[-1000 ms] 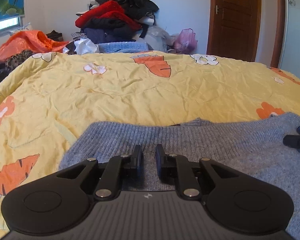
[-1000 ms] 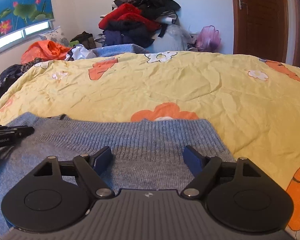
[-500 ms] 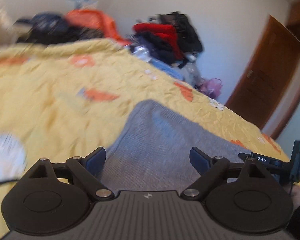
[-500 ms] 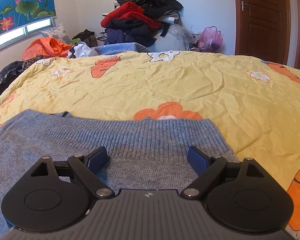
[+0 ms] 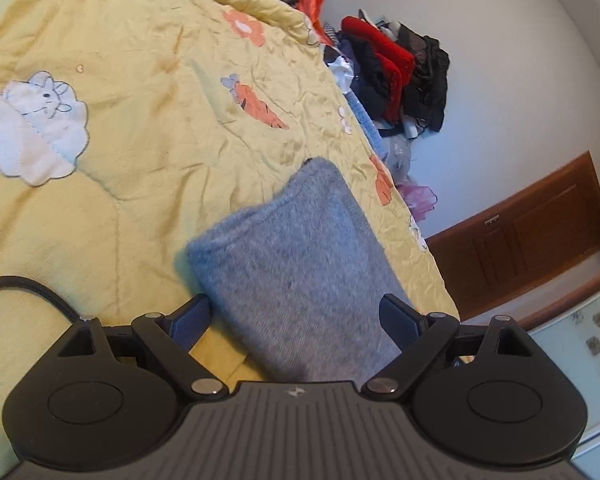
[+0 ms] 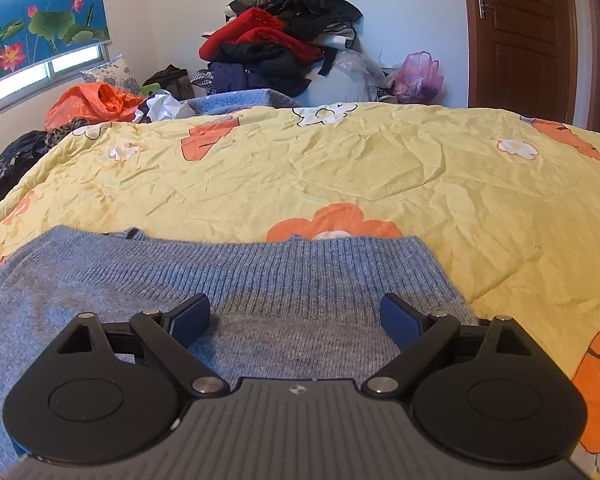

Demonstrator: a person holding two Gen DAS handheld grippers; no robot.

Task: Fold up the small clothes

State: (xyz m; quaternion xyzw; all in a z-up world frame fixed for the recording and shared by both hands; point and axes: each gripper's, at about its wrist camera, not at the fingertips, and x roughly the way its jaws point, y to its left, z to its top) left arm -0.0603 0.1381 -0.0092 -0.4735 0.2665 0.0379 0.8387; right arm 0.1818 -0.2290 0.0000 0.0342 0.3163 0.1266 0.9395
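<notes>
A yellow quilt (image 6: 380,168) covers the bed. Far behind it a clothes pile (image 6: 284,36) leans on the wall, pink bag (image 6: 418,76) right, orange bag (image 6: 88,102) left, door (image 6: 524,32) far right.

Both cameras sit low and close above the yellow quilted bedspread with orange flowers and carrots (image 6: 380,160), each looking forward over its own tool. The right wrist view stays level, facing the far wall and brown wooden door (image 6: 528,32). The left wrist view is rolled hard sideways, so the bed slopes. Both share the grey-blue knitted sweater (image 5: 300,264) and the heap of red and black clothes (image 5: 396,68).
</notes>
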